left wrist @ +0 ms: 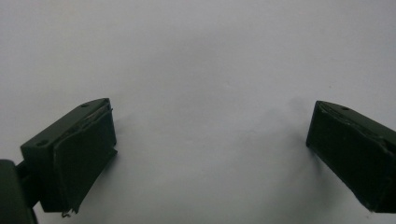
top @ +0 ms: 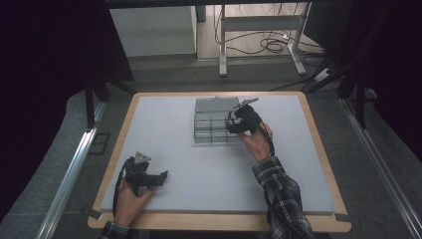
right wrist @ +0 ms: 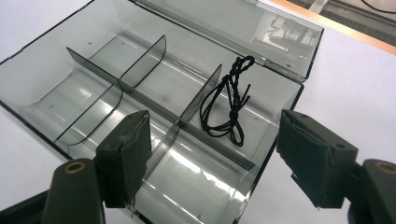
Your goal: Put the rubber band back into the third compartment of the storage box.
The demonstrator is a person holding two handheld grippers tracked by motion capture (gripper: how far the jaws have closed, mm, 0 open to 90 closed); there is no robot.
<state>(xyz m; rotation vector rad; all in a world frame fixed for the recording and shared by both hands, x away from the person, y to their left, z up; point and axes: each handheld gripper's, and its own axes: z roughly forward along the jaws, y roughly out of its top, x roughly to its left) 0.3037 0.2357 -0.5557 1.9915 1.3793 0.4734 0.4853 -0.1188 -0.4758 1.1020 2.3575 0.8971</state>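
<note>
Your right tool (right wrist: 212, 154) released above the clear box (right wrist: 93, 70), black cord (right wrist: 229, 102) at its 12 o'clock, your left tool (left wrist: 210, 149) released over bare worktop (left wrist: 196, 56).

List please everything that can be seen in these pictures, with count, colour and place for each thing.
compartment box: one, clear grey plastic, lid open, at the far middle of the mat.
cord: one, black, knotted bundle, lying in a compartment next to the open lid.
mat: one, pale grey, covering the table top.
table: one, light wood edge, under the mat.
desk frame: one, white, on the floor beyond the table, with black cables near it.
left gripper: one, black, jaws wide apart with nothing between them, low over the near left of the mat.
right gripper: one, black, jaws apart, above the box's near compartments, holding nothing.
sleeve: one, dark plaid, on the right forearm.
</note>
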